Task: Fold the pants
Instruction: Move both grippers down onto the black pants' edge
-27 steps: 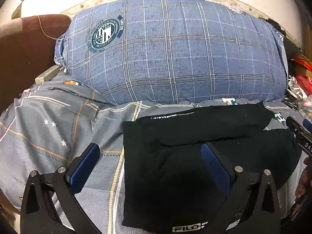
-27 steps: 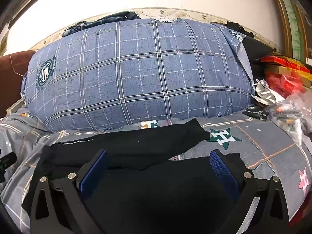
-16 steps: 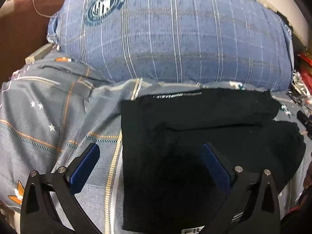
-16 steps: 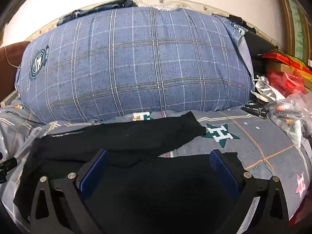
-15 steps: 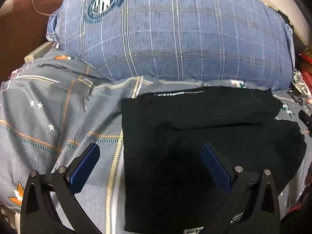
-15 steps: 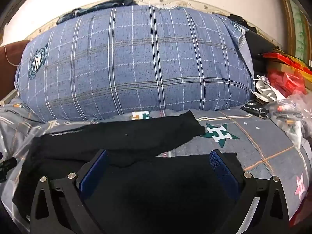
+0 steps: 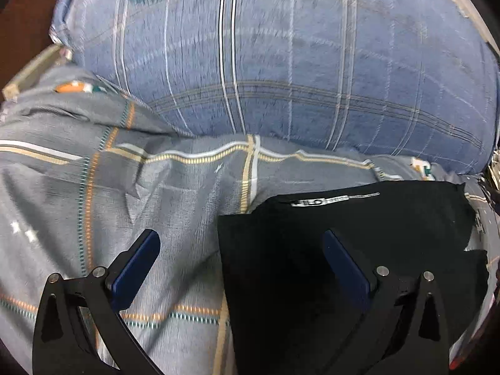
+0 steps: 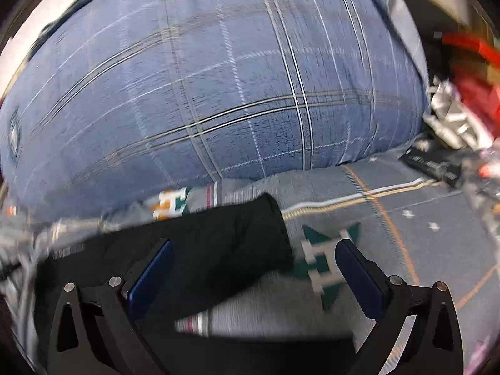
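Observation:
Black pants lie folded on the grey patterned bedsheet, with a white logo strip at their far edge. My left gripper is open and empty, low over the pants' left edge. In the right wrist view the pants end in a rolled leg end near the middle. My right gripper is open and empty, its fingers astride that leg end and a green star print. Both views are blurred.
A big blue plaid pillow fills the back of the bed, also in the right wrist view. Red packaging and silver clutter sit at the right edge. A brown headboard is at far left.
Both grippers have moved forward and lower toward the far edge of the pants. The left view has shifted left and the right view right. Both stayed open.

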{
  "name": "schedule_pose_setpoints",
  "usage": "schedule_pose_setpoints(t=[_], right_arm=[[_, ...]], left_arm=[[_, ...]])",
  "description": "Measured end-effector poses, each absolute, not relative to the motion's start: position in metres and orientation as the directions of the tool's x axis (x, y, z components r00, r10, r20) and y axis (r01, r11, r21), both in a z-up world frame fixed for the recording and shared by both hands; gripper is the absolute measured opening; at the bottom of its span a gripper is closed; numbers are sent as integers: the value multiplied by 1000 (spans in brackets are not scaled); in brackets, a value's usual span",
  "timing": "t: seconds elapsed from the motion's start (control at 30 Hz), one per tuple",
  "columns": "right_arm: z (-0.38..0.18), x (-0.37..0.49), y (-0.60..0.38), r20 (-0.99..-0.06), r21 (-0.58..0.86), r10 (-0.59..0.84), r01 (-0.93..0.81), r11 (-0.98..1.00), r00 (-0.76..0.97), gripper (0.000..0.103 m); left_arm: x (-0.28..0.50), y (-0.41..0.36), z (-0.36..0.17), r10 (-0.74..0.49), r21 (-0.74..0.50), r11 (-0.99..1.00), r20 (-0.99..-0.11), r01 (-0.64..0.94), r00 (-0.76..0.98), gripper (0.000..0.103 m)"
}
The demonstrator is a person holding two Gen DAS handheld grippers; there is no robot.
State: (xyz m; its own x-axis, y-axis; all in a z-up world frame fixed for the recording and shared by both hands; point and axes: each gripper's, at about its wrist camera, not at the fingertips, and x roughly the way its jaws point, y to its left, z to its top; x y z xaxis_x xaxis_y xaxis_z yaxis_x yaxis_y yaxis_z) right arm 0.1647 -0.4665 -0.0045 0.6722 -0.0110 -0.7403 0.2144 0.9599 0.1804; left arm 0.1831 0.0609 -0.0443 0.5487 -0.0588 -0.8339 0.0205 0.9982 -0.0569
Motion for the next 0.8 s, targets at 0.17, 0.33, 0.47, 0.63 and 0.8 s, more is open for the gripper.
schedule_pose_setpoints(t=[0.17, 0.33, 0.47, 0.63, 0.8], right_arm=[[-36, 214, -479, -808, 197, 18, 242, 950, 590, 79], [-50, 233, -488, -824, 193, 14, 257, 947, 567, 77], [-59, 228, -492, -815, 244, 56, 255, 935, 576, 77], [-64, 233, -494, -822, 229, 32, 278, 933, 568, 77], [-66, 242, -484, -825, 216, 29, 267, 939, 564, 77]], left_arm=[[209, 64, -58, -137, -117, 991, -839, 73, 526, 103], [227, 71, -70, -216, -199, 976, -832, 88, 510, 99], [229, 77, -75, -198, -197, 979, -840, 56, 505, 90], [231, 99, -75, -234, -265, 964, -841, 7, 487, 81], [231, 86, -80, -229, -240, 970, -862, 33, 453, 70]])
